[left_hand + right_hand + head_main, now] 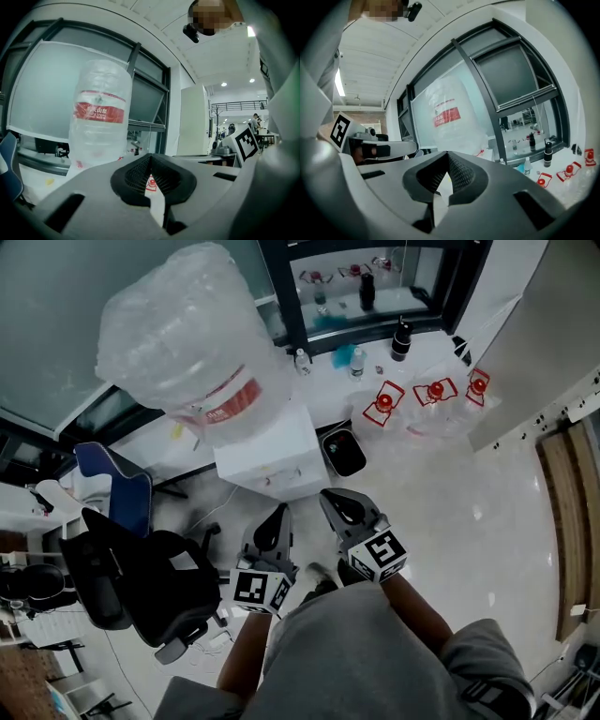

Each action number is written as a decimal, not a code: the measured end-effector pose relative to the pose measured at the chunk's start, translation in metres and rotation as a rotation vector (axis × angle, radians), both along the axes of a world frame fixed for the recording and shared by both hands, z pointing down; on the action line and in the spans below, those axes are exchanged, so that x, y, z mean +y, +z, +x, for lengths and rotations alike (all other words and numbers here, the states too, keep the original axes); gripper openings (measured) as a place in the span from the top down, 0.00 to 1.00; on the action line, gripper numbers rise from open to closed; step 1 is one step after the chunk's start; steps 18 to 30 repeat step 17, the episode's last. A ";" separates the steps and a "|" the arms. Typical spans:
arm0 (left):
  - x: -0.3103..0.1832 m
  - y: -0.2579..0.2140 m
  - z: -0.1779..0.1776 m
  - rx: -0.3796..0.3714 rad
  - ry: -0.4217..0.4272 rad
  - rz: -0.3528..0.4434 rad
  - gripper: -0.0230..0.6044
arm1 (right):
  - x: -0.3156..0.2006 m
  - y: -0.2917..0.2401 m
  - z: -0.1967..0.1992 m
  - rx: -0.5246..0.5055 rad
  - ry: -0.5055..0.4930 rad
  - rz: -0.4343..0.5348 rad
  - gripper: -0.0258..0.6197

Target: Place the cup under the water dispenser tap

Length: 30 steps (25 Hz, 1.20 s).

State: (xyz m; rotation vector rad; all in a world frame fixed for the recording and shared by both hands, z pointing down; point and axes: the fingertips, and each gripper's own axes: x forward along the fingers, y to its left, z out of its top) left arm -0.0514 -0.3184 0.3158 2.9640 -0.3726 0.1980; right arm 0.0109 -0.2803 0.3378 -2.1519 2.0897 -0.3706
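Both tongs are pinched together with nothing in them, left tongs (277, 515) and right tongs (336, 502) side by side. The dispenser (272, 451) is dead ahead at 12 o'clock. I can't spot the cup in any view, so I'd guess neither hand is nearer.

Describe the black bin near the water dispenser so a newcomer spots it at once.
Find the white water dispenser with the big clear jug on top. At its base, on the side facing the red-capped bottles, stands the bin: the only dark, square, open-topped box there.
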 end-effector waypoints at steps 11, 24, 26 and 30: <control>-0.010 -0.018 0.013 0.029 -0.032 0.001 0.95 | -0.006 -0.024 0.002 -0.036 -0.044 0.051 0.94; -0.020 -0.015 0.010 0.045 -0.054 0.002 0.95 | -0.014 -0.023 0.003 -0.034 -0.049 0.058 0.95; -0.020 -0.015 0.010 0.045 -0.054 0.002 0.95 | -0.014 -0.023 0.003 -0.034 -0.049 0.058 0.95; -0.020 -0.015 0.010 0.045 -0.054 0.002 0.95 | -0.014 -0.023 0.003 -0.034 -0.049 0.058 0.95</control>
